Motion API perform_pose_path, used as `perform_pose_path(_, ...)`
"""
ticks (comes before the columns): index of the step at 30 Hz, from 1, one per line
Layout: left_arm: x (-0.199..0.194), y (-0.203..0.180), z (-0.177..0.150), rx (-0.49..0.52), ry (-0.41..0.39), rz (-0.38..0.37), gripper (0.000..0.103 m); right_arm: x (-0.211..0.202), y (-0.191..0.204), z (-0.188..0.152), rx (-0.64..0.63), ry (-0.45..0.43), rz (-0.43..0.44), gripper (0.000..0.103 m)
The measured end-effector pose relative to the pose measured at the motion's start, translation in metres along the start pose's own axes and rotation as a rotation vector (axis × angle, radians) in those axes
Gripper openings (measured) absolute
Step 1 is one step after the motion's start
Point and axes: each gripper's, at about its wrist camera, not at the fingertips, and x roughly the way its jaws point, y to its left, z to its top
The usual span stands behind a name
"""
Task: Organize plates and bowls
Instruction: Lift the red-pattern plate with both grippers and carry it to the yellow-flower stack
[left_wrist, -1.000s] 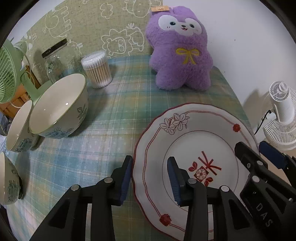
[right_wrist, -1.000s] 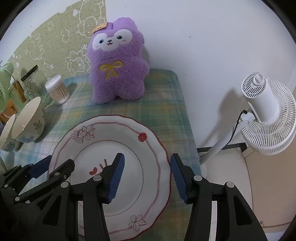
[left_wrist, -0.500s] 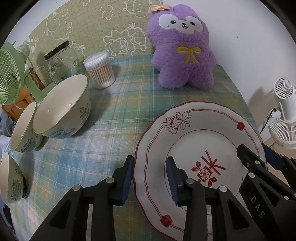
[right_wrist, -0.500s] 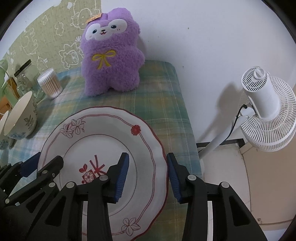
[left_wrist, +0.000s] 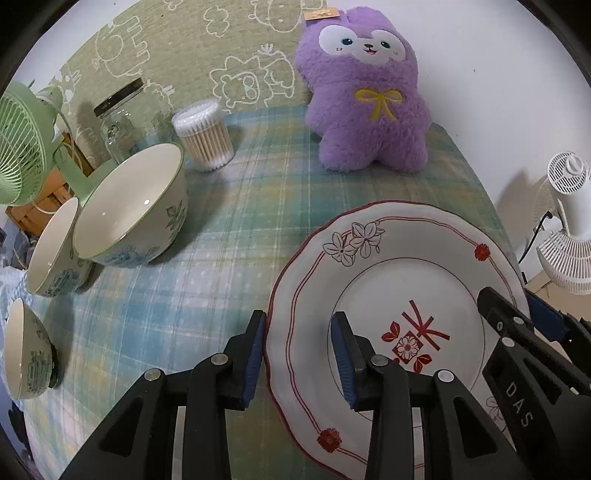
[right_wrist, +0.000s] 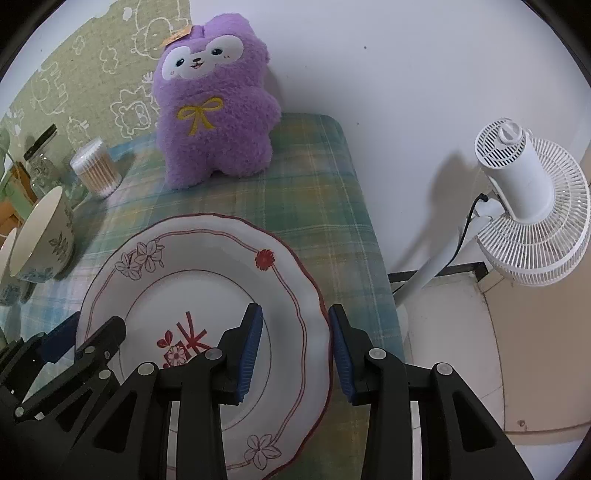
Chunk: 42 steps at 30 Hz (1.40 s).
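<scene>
A white plate (left_wrist: 406, 266) with a red wavy rim and flower prints lies on the plaid tablecloth (left_wrist: 221, 236). My left gripper (left_wrist: 299, 325) is shut on its left rim, with one pad outside the edge and one on the inner slope. My right gripper (right_wrist: 295, 317) straddles the plate's (right_wrist: 207, 266) right rim. Its jaws are closing, with the outer pad right at the edge. Three white bowls with blue flower prints stand to the left: a large one (left_wrist: 129, 210), a middle one (left_wrist: 51, 247) and a small one (left_wrist: 26, 350).
A purple plush toy (left_wrist: 365, 92) sits at the back against the wall. A tub of cotton swabs (left_wrist: 203, 136), a glass jar (left_wrist: 118, 118) and a green fan (left_wrist: 22, 147) stand at the back left. A white fan (right_wrist: 528, 206) stands beyond the table's right edge.
The right jaws have narrowed around the plate's right rim. The left jaws narrowed slightly on the left rim. The plate and bowls have kept their places.
</scene>
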Motion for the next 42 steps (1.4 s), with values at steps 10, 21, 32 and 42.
perform_pose_path(10,0.0,0.007,-0.01,-0.009,0.017,0.022,0.033,-0.007,0.008,-0.006,-0.029,-0.01,-0.026,0.032)
perform_pose_path(21,-0.01,0.012,-0.018,-0.017,0.021,0.015,0.033,-0.022,0.012,-0.011,-0.028,-0.023,-0.03,0.031)
perform_pose_path(32,-0.03,0.02,-0.025,-0.022,0.0,0.0,0.033,-0.046,0.018,-0.017,-0.023,-0.041,-0.043,0.031)
perform_pose_path(42,-0.059,0.031,-0.03,-0.015,-0.038,-0.018,0.033,-0.081,0.024,-0.026,-0.006,-0.075,-0.05,0.031)
